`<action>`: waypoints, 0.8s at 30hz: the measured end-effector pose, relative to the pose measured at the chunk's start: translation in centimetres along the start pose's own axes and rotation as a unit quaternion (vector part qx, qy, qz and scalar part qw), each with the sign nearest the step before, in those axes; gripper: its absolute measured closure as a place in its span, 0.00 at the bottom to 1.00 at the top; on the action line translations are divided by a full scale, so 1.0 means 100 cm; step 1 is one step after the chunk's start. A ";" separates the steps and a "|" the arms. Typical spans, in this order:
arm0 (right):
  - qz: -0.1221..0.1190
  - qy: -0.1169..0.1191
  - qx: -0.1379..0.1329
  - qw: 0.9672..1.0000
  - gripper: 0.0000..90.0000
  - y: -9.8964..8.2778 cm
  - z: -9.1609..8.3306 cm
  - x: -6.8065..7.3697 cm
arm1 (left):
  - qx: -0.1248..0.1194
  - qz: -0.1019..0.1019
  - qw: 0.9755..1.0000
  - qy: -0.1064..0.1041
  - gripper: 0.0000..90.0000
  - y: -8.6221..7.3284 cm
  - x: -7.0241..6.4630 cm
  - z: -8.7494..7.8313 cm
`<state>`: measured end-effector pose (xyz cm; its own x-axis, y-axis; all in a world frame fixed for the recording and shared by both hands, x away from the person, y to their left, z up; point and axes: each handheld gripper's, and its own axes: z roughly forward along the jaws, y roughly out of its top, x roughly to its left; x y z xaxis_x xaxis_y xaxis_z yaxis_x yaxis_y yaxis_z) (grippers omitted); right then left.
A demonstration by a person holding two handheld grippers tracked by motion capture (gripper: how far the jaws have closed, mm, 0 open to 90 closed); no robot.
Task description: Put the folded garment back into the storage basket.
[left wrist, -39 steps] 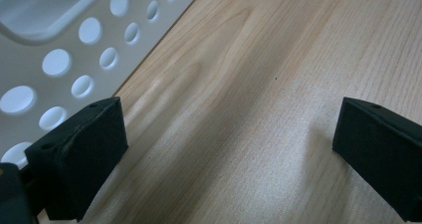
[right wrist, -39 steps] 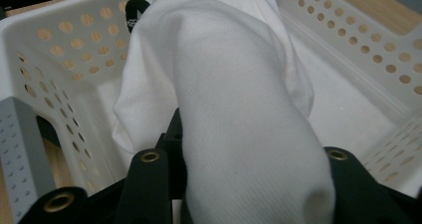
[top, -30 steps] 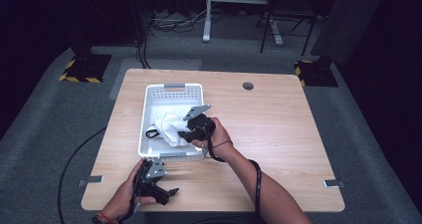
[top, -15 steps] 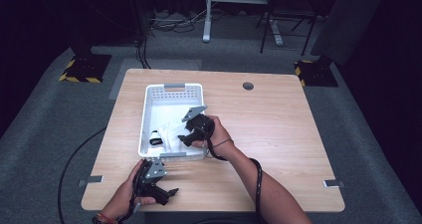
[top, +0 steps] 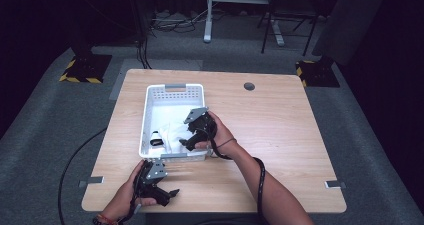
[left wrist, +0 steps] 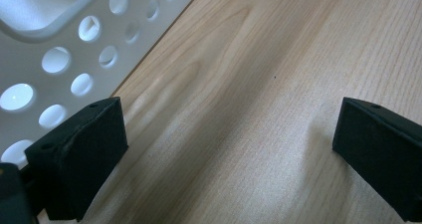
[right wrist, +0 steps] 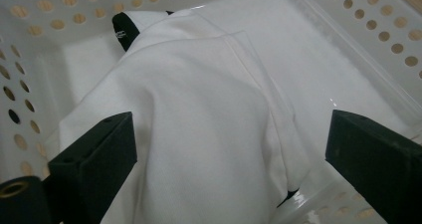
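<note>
A white garment (right wrist: pixel 199 109) with a black trim (right wrist: pixel 124 30) lies crumpled in the white perforated basket (top: pixel 175 87). In the high view the garment (top: pixel 170 130) fills the basket's near half. My right gripper (right wrist: pixel 229 159) hangs just over it, open; its jaws have just been opening, and the cloth lies below them with neither pad pressing on it. From above, the right gripper (top: pixel 187 142) points down into the basket's near right corner. My left gripper (left wrist: pixel 229 154) rests open on the wooden table (left wrist: pixel 259 59), beside the basket's outer wall (left wrist: pixel 54 59), with nothing between its jaws.
The basket stands on the table's left half, and the left gripper (top: pixel 167 195) lies by the front edge below it. A round cable hole (top: pixel 249 86) sits at the back of the table. Bare wood (top: pixel 300 145) stretches to the right.
The right gripper, shut on the bunched white garment a second ago, has opened its jaws. The garment has dropped and spread in the basket. The left hand has not moved.
</note>
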<state>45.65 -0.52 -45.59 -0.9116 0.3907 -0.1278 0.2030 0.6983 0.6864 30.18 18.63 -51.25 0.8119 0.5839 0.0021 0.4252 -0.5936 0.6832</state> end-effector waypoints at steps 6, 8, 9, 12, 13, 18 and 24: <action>-0.002 -0.001 0.005 1.000 0.05 0.000 0.000 0.001 | 0.000 0.000 1.000 0.000 0.01 0.000 0.000 0.000; -0.001 0.003 0.007 1.000 0.05 0.000 0.001 0.000 | 0.000 0.000 1.000 0.000 0.01 0.000 0.000 0.000; -0.001 0.002 0.008 1.000 0.05 0.000 0.000 0.000 | 0.000 0.000 1.000 0.000 0.01 0.000 0.000 0.000; -0.003 0.003 0.008 1.000 0.05 0.000 -0.001 0.000 | 0.000 -0.001 1.000 0.000 0.01 0.000 0.000 0.000; -0.004 0.002 0.009 1.000 0.05 0.000 -0.001 0.000 | 0.000 0.000 1.000 0.000 0.01 0.000 0.000 0.000; -0.022 0.002 0.015 1.000 0.05 0.002 -0.003 0.003 | 0.000 0.000 1.000 0.000 0.01 0.000 0.000 0.000; -0.021 -0.003 0.015 1.000 0.05 0.003 -0.009 0.003 | 0.000 0.000 1.000 0.000 0.01 0.000 0.000 0.000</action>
<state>45.12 -0.70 -44.75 -0.9171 0.3646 -0.1613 0.1754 0.7324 0.6579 30.19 18.64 -51.25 0.8122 0.5834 0.0027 0.4247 -0.5944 0.6828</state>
